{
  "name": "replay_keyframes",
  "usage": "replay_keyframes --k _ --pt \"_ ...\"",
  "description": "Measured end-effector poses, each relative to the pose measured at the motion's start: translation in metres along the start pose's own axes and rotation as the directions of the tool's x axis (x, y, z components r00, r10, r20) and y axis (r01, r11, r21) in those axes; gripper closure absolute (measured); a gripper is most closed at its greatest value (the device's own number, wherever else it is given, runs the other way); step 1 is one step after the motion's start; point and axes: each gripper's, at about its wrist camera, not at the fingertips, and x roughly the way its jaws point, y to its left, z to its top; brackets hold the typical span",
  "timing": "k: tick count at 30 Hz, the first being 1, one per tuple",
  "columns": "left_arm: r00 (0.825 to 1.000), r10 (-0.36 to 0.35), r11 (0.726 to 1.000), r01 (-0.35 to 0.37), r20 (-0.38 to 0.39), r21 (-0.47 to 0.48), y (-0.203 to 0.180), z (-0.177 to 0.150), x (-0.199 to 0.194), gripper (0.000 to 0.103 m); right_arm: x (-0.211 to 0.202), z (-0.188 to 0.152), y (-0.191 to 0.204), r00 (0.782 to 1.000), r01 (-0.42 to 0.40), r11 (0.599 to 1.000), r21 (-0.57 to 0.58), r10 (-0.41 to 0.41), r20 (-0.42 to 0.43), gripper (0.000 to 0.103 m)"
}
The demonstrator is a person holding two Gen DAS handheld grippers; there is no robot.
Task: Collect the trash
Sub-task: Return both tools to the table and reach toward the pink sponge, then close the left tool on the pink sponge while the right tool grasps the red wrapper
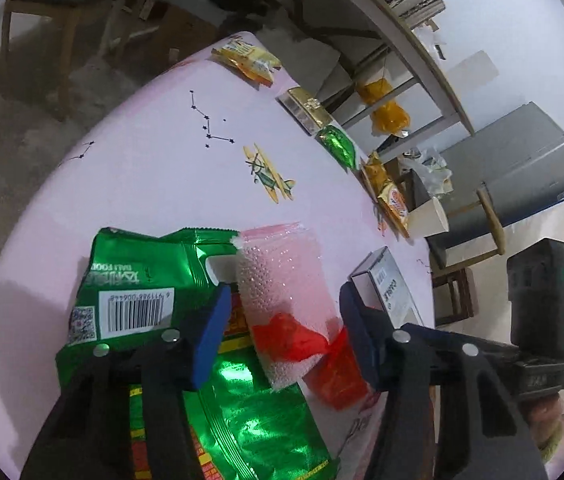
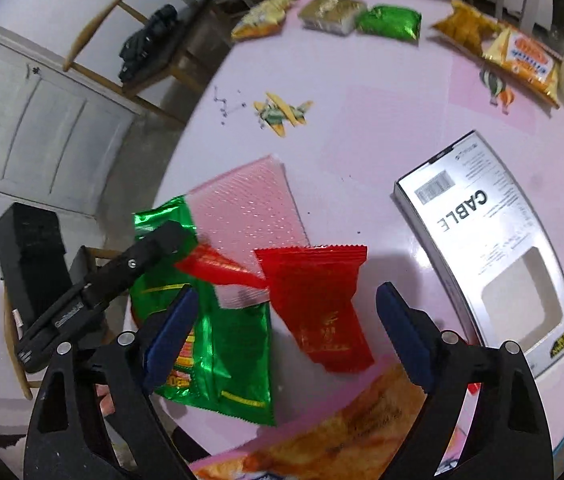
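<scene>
**Pink Table, Wrappers Clustered at Near Edge**

Pink printed table cover (image 1: 154, 168) carries the litter; a concrete floor and wooden furniture lie behind.

Left wrist view: the left gripper (image 1: 286, 316) has its blue pads spread apart, gripping nothing. Between and beneath them lie a pink bubble-wrap pouch (image 1: 282, 272) and a red wrapper (image 1: 334, 376), with a red scrap draped across the pouch. A green foil snack bag (image 1: 138, 280) lies barcode-up under the left pad, touching the pouch. A white cable box (image 1: 386, 284) sits just beside the right pad. Along the far edge lie a yellow packet (image 1: 248, 58), a gold box (image 1: 308, 110), a small green packet (image 1: 338, 144) and an orange snack bag (image 1: 390, 196).

Right wrist view: the right gripper (image 2: 286, 336) is likewise spread wide and empty, hovering over the red wrapper (image 2: 318, 300) and green foil snack bag (image 2: 234, 356). The left gripper's black finger (image 2: 138, 264) overlaps the green bag's upper corner. The white cable box (image 2: 490, 248) lies well to the right. A printed orange package (image 2: 342, 440) shows at the bottom edge.
</scene>
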Motion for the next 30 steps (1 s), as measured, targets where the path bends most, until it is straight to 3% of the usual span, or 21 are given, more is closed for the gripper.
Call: replay_keyframes --k 7,10,13,21,30 --pt "0.998 0.057 0.998 -0.058 -0.041 -0.028 0.002 -0.003 0.023 0.065 0.018 0.007 -0.007 0.999 -0.024 0.998 0.05 0.025 -0.03 0.017" --pt "0.998 0.059 0.998 -0.06 -0.034 -0.034 0.003 -0.006 0.025 0.071 0.02 0.007 -0.007 0.999 -0.03 0.998 0.057 0.032 -0.033 0.025" --pt "0.998 0.052 0.998 -0.052 -0.022 -0.032 0.004 -0.008 0.025 0.073 0.023 0.007 -0.009 0.999 -0.028 0.997 0.071 0.031 -0.031 0.034" --pt "0.999 0.028 0.999 -0.027 0.018 -0.042 0.004 -0.01 0.019 0.076 0.02 -0.001 -0.015 0.999 -0.035 0.995 0.096 0.036 -0.013 0.071" --pt "0.997 0.006 0.999 -0.003 0.083 -0.037 -0.001 -0.01 0.005 0.079 0.011 -0.002 -0.018 0.998 -0.045 0.994 0.097 0.041 0.043 0.091"
